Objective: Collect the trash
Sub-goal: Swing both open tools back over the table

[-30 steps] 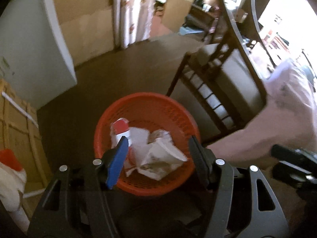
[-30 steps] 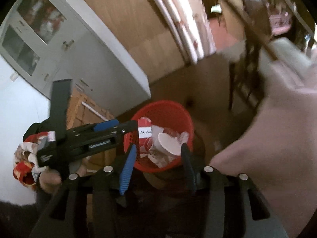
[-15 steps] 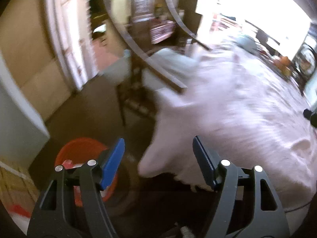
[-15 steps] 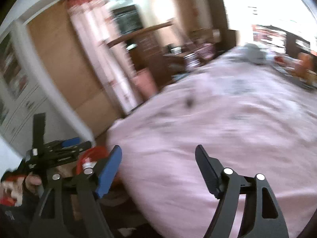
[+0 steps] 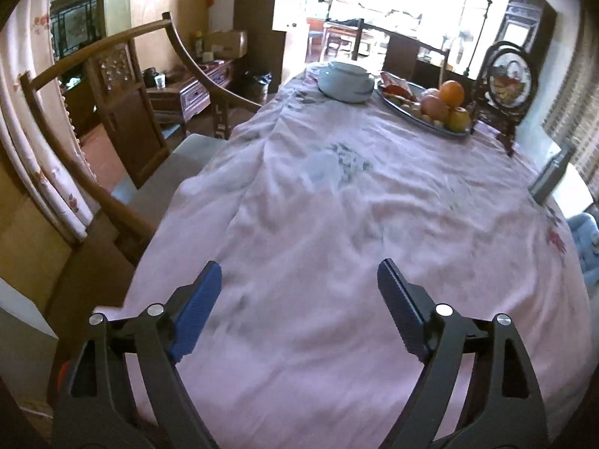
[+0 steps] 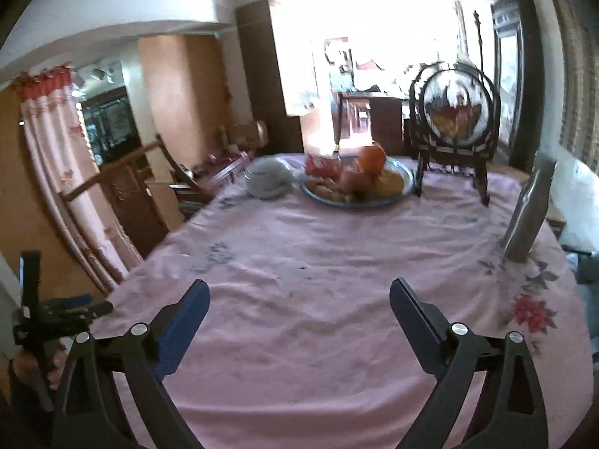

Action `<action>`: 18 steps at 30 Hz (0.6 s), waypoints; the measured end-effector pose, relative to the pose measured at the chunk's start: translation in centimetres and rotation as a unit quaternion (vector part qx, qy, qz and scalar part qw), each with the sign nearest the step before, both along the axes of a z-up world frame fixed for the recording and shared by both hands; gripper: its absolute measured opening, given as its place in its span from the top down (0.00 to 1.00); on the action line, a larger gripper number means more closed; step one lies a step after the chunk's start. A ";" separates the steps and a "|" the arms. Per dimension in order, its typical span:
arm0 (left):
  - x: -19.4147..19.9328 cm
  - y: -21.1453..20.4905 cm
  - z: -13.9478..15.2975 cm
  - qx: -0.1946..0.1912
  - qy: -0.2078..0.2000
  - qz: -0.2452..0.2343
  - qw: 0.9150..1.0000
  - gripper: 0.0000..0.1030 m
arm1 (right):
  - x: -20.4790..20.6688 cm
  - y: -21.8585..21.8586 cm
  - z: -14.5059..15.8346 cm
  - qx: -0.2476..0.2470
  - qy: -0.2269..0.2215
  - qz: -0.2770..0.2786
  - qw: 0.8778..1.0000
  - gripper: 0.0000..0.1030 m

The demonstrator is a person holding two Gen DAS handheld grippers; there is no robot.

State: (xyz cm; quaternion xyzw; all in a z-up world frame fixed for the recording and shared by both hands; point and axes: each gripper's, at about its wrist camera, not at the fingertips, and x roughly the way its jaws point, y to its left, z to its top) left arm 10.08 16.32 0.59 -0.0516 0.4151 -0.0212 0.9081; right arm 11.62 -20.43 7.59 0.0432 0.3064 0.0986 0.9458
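Note:
My left gripper (image 5: 299, 280) is open and empty above the near end of a table covered with a pink cloth (image 5: 337, 202). My right gripper (image 6: 299, 299) is open and empty above the same cloth (image 6: 337, 262). No loose trash shows on the cloth. Only a sliver of the red basket (image 5: 63, 370) shows at the left edge of the left wrist view. The left gripper also shows in the right wrist view (image 6: 63, 308) at the far left, held in a hand.
At the far end stand a fruit plate (image 5: 430, 108), a pale lidded bowl (image 5: 346, 84) and a round framed ornament (image 5: 509, 82). A grey bottle (image 6: 528, 209) stands at the right edge. A wooden chair (image 5: 123, 86) sits left of the table.
Both grippers have swung up and right from the red basket of crumpled trash on the floor to face the table top. Both stay open.

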 end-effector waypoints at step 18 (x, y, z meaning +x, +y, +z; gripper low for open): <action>9.4 -1.9 -5.0 0.028 0.071 0.011 0.997 0.18 | 16.0 9.2 -15.3 -0.120 0.124 0.028 0.985 0.08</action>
